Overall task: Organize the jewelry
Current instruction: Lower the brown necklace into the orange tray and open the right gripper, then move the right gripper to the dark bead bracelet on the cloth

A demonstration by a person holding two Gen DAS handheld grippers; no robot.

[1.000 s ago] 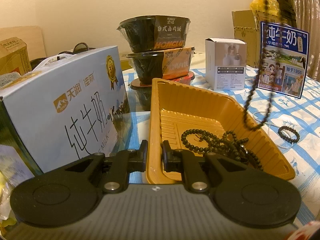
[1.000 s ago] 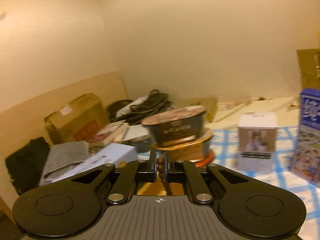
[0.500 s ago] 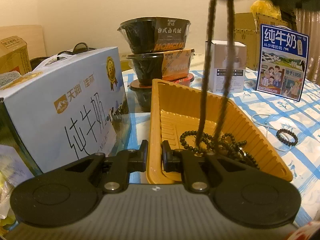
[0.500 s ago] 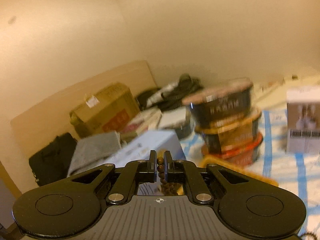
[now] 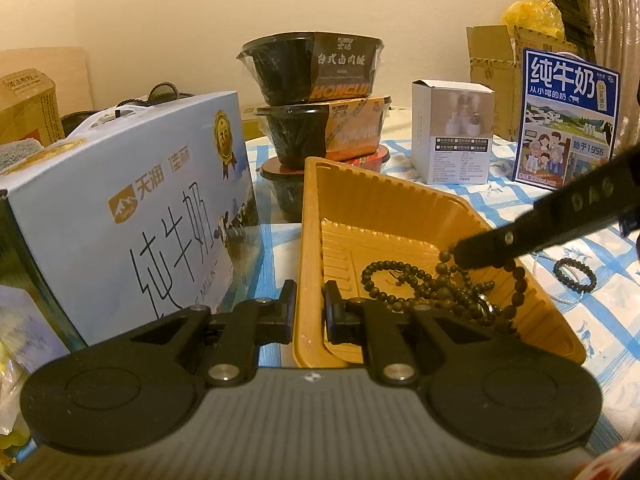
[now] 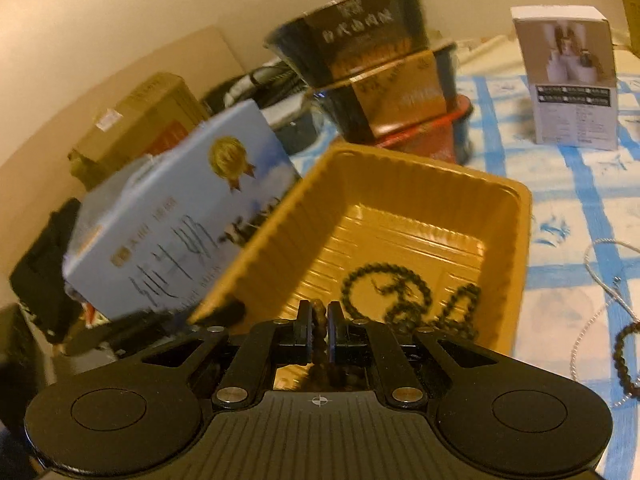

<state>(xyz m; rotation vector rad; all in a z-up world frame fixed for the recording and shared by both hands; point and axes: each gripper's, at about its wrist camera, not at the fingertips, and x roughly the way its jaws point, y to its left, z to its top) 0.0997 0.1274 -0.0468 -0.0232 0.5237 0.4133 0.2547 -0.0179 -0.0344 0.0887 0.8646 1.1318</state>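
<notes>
A golden plastic tray sits on the blue checked tablecloth. Dark bead strands lie in its near end. My left gripper is shut on the tray's near rim. My right gripper is shut on a dark bead necklace and is low inside the tray; it also shows in the left wrist view, its fingertips among the beads. A small dark bead bracelet and a thin silver chain lie on the cloth right of the tray.
A blue-white milk carton box stands close on the tray's left. Stacked black food bowls stand behind the tray. A small white box and a blue milk carton stand at the back right. Cardboard boxes line the wall.
My right gripper has come down from high above the tray into it, lowering the hanging necklace until it piles on the beads there. My left gripper has kept its hold on the rim.
</notes>
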